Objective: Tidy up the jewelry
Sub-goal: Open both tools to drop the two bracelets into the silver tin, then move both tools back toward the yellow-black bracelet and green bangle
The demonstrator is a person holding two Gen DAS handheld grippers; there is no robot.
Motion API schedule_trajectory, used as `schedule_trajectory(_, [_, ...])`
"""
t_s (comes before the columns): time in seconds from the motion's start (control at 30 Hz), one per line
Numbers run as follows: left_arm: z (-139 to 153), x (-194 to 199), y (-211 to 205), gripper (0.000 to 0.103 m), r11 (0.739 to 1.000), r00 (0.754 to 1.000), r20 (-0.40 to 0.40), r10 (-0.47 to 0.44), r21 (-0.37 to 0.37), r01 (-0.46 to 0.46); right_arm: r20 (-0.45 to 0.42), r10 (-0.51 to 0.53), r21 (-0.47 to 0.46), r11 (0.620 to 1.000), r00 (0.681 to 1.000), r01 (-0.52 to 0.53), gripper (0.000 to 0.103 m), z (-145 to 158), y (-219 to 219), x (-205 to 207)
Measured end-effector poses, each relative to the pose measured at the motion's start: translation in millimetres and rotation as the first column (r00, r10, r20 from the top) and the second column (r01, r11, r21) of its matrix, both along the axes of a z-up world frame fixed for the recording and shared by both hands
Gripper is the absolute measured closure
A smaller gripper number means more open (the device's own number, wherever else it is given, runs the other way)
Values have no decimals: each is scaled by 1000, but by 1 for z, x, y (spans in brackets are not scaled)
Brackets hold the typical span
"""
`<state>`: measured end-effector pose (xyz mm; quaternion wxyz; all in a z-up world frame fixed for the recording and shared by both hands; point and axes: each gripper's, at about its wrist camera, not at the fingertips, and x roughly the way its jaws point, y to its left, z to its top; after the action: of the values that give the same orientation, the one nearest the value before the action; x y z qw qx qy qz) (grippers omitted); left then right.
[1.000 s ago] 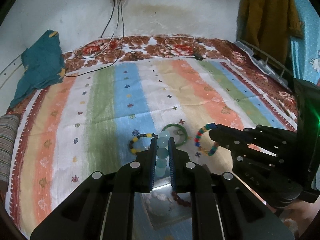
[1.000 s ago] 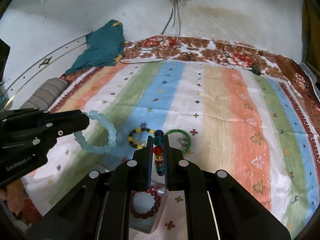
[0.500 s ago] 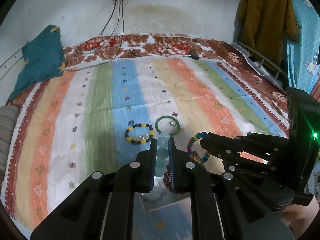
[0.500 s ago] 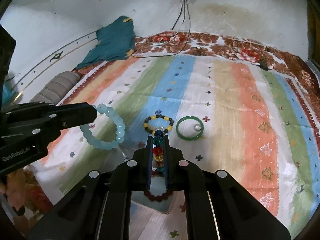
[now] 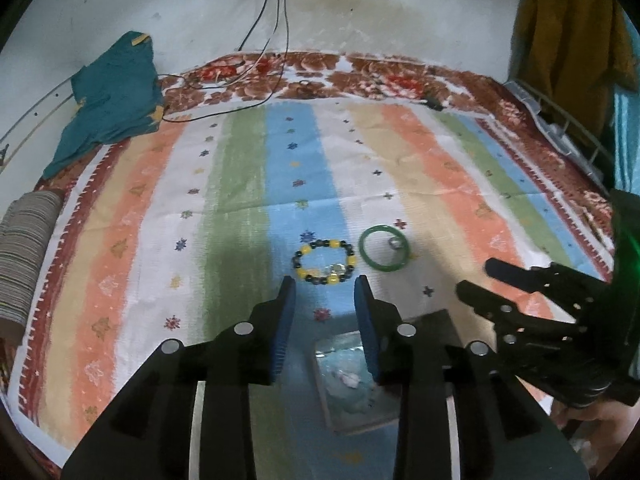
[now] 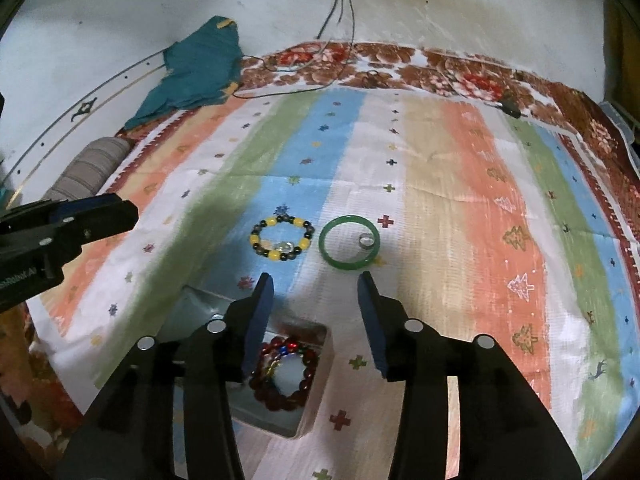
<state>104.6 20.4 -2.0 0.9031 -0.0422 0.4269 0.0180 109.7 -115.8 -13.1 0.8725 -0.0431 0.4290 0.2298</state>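
The left gripper (image 5: 325, 294) hangs over the box (image 5: 356, 384) with its jaws parted and nothing between them — they have just been opening, and the pale blue beads (image 5: 348, 396) lie loose inside the box, below the fingers. The right gripper (image 6: 316, 294) is likewise released, its jaws having just spread wide and empty. Under it, at 6 o'clock, the box (image 6: 316, 364) holds a dark red bracelet (image 6: 284, 376) with a few coloured beads (image 6: 286, 350) resting on its upper edge; how the rest of that strand lies I cannot tell.

Two pieces are still out on the striped bedspread (image 6: 460, 208). The yellow-and-black bracelet (image 6: 280, 238) sits at 11 o'clock from the right gripper, and the green bangle (image 6: 349, 249) lies just beside it at 12 o'clock, close but apart. A small ring (image 6: 365, 240) rests inside the bangle, near its right rim.

From the right wrist view the left gripper shows at 9 o'clock. A teal cloth (image 5: 112, 96) is heaped at the far corner at 10 o'clock — cables (image 5: 272, 20) trail down the wall beside it.
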Motion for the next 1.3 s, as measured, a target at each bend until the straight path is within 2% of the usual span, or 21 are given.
schedule_trajectory(0.17, [-10, 15, 5, 61, 1000, 999, -25, 24, 11, -24, -32, -27, -6, 1000, 999, 27, 49, -10, -2, 16])
schedule_trajectory(0.3, [-20, 28, 8, 57, 998, 998, -46, 34, 45, -32, -57, -50, -6, 999, 997, 50, 44, -17, -5, 29])
schedule_trajectory(0.47, [-29, 40, 15, 48, 999, 996, -70, 50, 12, -50, -85, -75, -4, 997, 994, 75, 38, -25, -6, 42])
schedule_trajectory(0.6, [-37, 53, 16, 44, 998, 995, -79, 55, 12, -55, -112, -89, -12, 996, 990, 88, 33, -35, -3, 52])
schedule_trajectory(0.9, [-59, 77, 17, 39, 999, 991, -128, 39, 9, -39, -157, -103, -41, 994, 982, 98, 32, -54, 5, 76])
schedule_trajectory(1.1, [-77, 91, 26, 39, 998, 983, -181, 43, -36, -51, -176, -113, -65, 993, 978, 103, 32, -65, 7, 84])
schedule_trajectory(1.3, [-92, 101, 29, 37, 999, 975, -218, 40, -21, -46, -194, -121, -71, 991, 973, 109, 32, -73, 9, 94])
